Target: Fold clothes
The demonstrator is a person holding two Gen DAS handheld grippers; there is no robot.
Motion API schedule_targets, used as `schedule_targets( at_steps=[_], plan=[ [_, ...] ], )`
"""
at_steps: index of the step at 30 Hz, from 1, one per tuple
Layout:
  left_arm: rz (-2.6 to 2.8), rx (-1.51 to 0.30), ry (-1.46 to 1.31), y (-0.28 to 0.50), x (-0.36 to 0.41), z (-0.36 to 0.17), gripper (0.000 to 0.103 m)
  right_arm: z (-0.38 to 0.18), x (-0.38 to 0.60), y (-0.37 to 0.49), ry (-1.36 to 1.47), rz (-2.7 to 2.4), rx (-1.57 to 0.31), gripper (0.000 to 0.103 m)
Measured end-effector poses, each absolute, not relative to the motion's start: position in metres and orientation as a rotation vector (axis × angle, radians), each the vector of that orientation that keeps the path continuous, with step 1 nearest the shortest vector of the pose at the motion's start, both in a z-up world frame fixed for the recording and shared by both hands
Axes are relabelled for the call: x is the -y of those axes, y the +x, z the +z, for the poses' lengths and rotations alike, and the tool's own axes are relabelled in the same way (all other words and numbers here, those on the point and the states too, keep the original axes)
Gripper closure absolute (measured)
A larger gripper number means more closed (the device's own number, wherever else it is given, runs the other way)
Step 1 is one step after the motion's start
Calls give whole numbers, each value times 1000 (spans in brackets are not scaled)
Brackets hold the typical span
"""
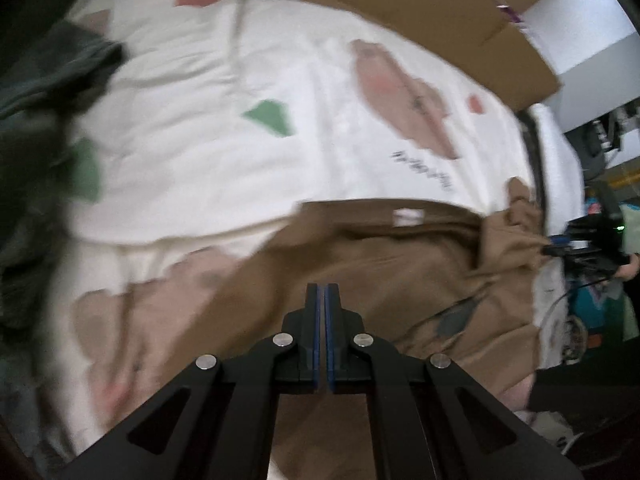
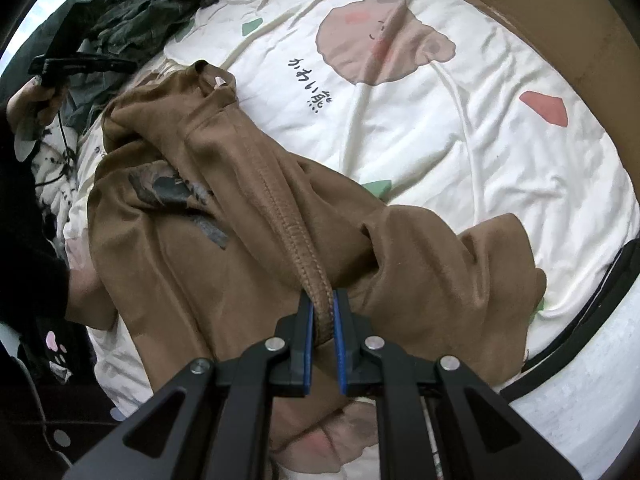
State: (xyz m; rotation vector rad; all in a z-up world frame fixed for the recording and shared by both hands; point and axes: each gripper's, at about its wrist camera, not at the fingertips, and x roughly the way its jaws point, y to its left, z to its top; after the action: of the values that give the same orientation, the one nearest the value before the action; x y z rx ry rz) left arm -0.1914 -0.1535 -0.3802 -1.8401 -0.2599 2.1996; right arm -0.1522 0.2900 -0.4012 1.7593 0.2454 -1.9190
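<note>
Left gripper (image 1: pixel 323 288): jaws pressed together, nothing between, hovering over brown shirt (image 1: pixel 360 264) | Right gripper (image 2: pixel 322 300): clamped on stitched hem of brown shirt (image 2: pixel 248 216), fabric bunched and lifted | Shirt: crumpled on white bear-print bedsheet (image 2: pixel 460 128) | Dark clothes (image 2: pixel 160 4) heaped beyond.

the white bedspread (image 2: pixel 460 128) carries one readable line of dark japanese script, かわい熊, printed just beside its brown bear face (sharp in the right wrist view, only a blur in the left wrist view). the dark print on the brown shirt (image 2: pixel 208 264) and its small neck label cannot be read.
</note>
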Motion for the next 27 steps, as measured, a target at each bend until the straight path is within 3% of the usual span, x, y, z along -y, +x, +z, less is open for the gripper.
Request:
schedule_targets(
  at_steps=[5,15,17,19,20,27],
  plan=[
    [2218,193,-1938,-189,184,-390,102,-401,-291,-151,1759,-1935,-237,94],
    [2205,362,-2101,-183,210,-433,102,-407,-290,-149,1778,-1908,-228,94],
    [2194,399,-2111,-180,213,-441,95,-408,-289,-148,1781,-1900,-234,94],
    [2192,403,-2120,-177,213,-445,59,-410,-288,-146,1784,-1891,-241,94],
    [2193,394,-2122,-176,213,-447,54,-410,-288,-146,1786,-1888,-243,94],
    [2137,371,-2208,-166,216,-463,52,-412,-287,-145,1787,-1881,-260,94]
  ],
)
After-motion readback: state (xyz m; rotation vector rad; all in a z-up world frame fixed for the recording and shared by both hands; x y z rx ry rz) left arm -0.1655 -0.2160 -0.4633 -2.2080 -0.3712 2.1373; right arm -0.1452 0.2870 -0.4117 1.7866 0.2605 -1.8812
